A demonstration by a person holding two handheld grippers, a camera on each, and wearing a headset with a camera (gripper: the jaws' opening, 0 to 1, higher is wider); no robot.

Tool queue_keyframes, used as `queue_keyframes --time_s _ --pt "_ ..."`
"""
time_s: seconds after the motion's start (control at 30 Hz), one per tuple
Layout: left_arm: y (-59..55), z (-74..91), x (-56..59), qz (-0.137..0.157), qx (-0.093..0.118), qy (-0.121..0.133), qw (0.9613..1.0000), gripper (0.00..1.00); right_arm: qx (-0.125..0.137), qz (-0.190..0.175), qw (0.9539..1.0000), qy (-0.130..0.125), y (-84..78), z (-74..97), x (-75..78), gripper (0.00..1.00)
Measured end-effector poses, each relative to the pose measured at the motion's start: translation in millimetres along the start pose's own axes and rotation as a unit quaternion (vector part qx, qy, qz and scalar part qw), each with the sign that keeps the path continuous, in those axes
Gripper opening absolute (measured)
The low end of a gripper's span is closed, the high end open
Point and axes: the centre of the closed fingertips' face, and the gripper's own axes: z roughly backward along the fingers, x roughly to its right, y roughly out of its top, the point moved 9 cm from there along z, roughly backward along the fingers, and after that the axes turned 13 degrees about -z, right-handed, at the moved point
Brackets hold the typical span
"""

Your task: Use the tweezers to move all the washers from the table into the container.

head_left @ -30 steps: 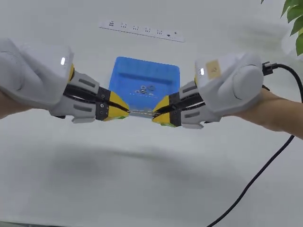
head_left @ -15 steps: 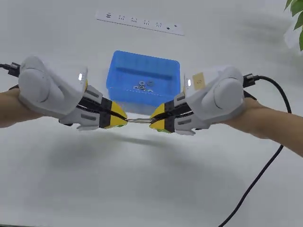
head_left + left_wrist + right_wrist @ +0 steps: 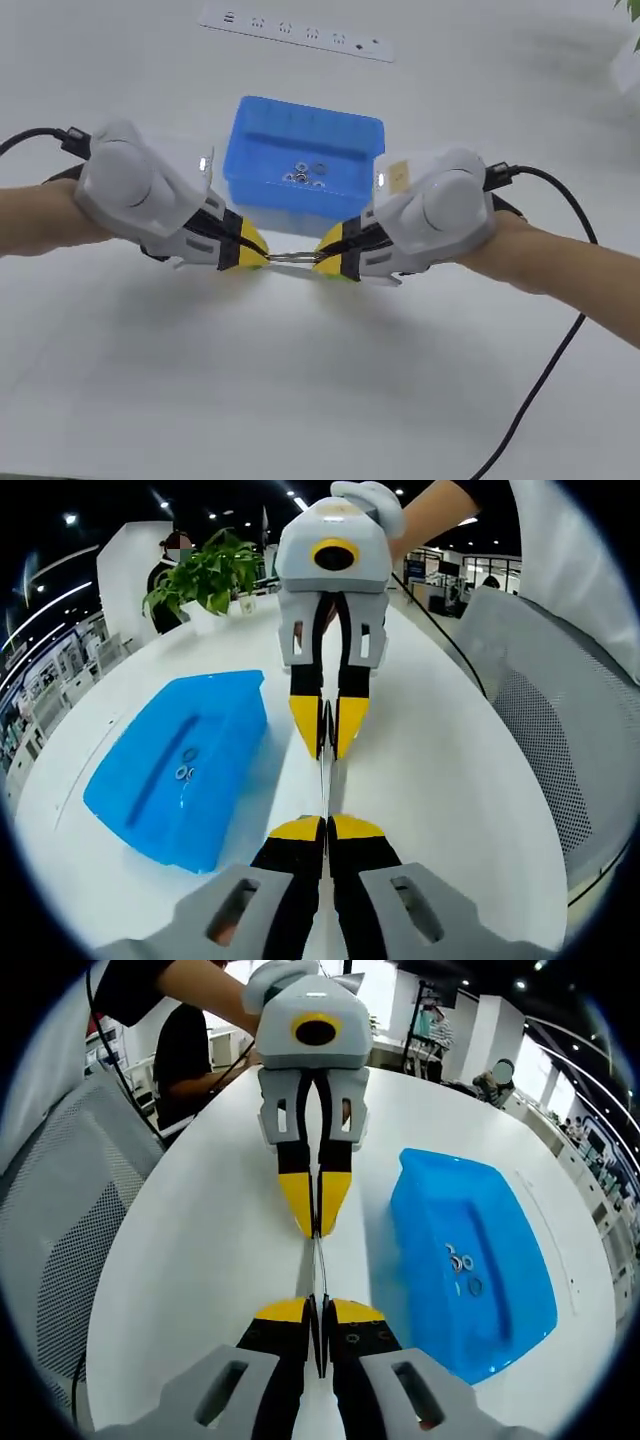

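Since a second ago both grippers have pulled back from the blue container's (image 3: pixel 255 170) near edge toward the person. The left gripper (image 3: pixel 262 258) and right gripper (image 3: pixel 320 262) sit tip to tip, each clamped on one end of the thin metal tweezers (image 3: pixel 292 258), level over the white table (image 3: pixel 300 390). Washers (image 3: pixel 305 176) are clustered inside the container. A power strip (image 3: pixel 296 32) lies far, and a black cable (image 3: pixel 545 370) trails right.

Tweezers (image 3: pixel 292 258) lowered (nearer table (image 3: pixel 300 390)).
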Motion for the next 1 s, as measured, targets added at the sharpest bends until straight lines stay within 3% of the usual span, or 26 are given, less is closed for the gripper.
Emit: queue_keyframes --time_s 0.1,0.27,0.4,0.53,0.77,0.87,1.0 --pt "0.2 -0.4 0.2 0.003 -0.001 -0.004 1.0 0.05 -0.003 -0.016 0.9999 0.002 -3.2 -1.1 -1.8 0.09" --pt "1.5 -1.1 -0.6 0.008 -0.005 -0.006 0.9999 0.05 -0.006 -0.008 0.9999 -0.006 -1.3 -0.3 -3.7 0.09" --pt "3.6 -3.0 -1.8 0.019 -0.017 -0.003 0.9997 0.05 -0.01 -0.034 0.9992 -0.016 -1.6 0.6 -2.1 0.11" --pt "5.3 -3.7 -2.2 0.02 -0.029 -0.005 0.9994 0.06 -0.02 -0.034 0.999 -0.021 0.8 0.3 -3.1 0.13" --pt "7.3 -4.8 -1.6 0.05 -0.032 -0.009 0.9982 0.07 -0.029 -0.065 0.9973 -0.017 1.6 0.5 -4.4 0.16" --pt "9.7 -5.5 -0.2 0.057 -0.04 -0.008 0.9975 0.09 -0.046 -0.036 0.998 -0.022 4.0 0.1 -8.6 0.18" --pt "10.9 -3.3 4.2 0.055 -0.055 -0.001 0.997 0.14 -0.057 -0.046 0.9963 -0.045 4.9 1.8 -8.4 0.24"
